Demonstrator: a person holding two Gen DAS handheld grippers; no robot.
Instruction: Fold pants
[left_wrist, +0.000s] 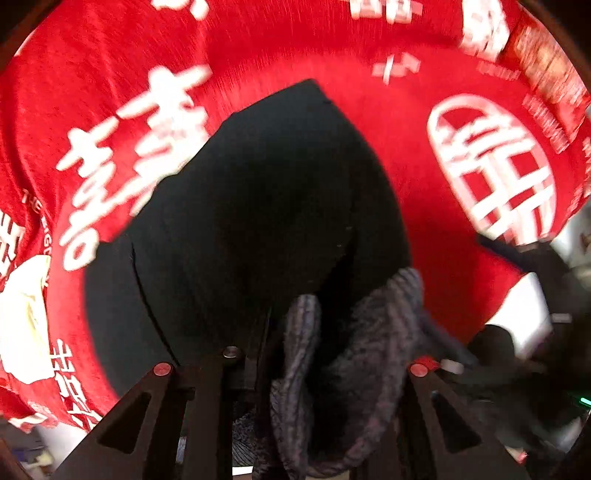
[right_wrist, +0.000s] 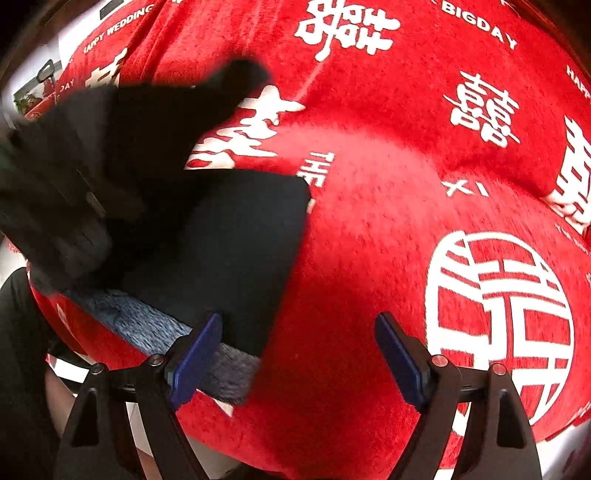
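Note:
Black pants (left_wrist: 258, 206) lie on a red cloth with white characters (left_wrist: 406, 147). In the left wrist view my left gripper (left_wrist: 295, 369) is shut on the pants at their grey fleecy lining (left_wrist: 369, 350), which bunches up between the arms. In the right wrist view the pants (right_wrist: 236, 251) lie folded at the left, grey lining (right_wrist: 147, 325) showing along the near edge. My right gripper (right_wrist: 299, 354) is open and empty, its blue pads (right_wrist: 195, 354) just over the pants' near right corner. A raised black part of the pants (right_wrist: 122, 122) hangs at the upper left.
The red cloth (right_wrist: 406, 221) covers the whole surface, with a large white round emblem (right_wrist: 509, 314) at the right. The cloth's edge and white floor (right_wrist: 66, 369) show at the lower left. The other gripper's dark shape (left_wrist: 535, 295) is at the right of the left wrist view.

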